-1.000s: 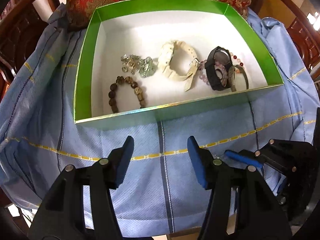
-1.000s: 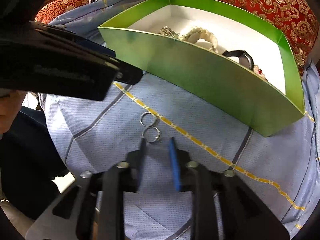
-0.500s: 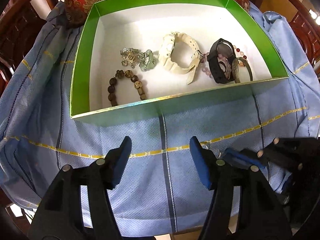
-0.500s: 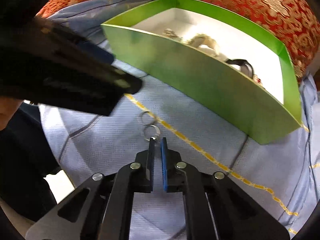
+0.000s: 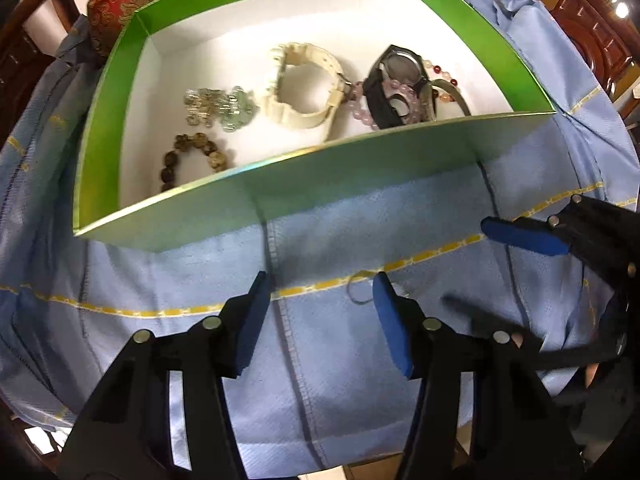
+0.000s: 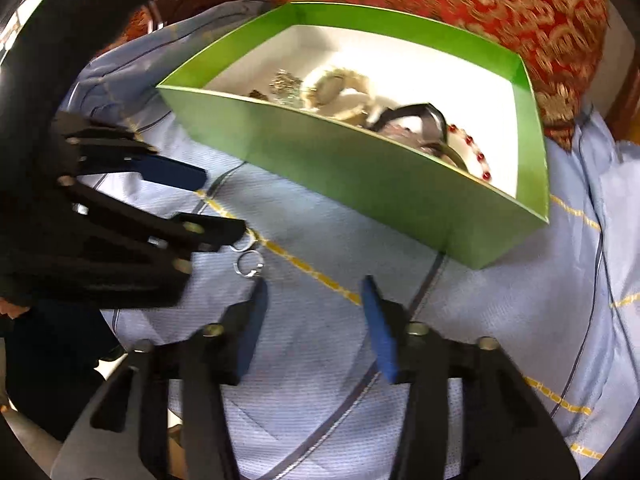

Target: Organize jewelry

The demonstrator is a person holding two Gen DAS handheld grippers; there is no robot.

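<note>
A home sitting room, by the look of it: dark carved wooden furniture [image 5: 592,40] with a curved rail, a red cushion [image 6: 460,4] brocaded in gold, and a light blue cloth [image 5: 340,360] with yellow stripes spread under a green box [image 5: 360,172] of jewelry.

Glossy green card box [image 5: 392,160] on matt woven blue cloth [image 5: 340,360]; shiny metal rings [image 6: 249,264].

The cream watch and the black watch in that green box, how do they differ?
The cream watch is pale all over, the black watch dark with a grey face. The cream watch lies on bare box floor; the black watch lies tangled with pink and red beads. Both lie in the green box with straps looped closed.
</note>
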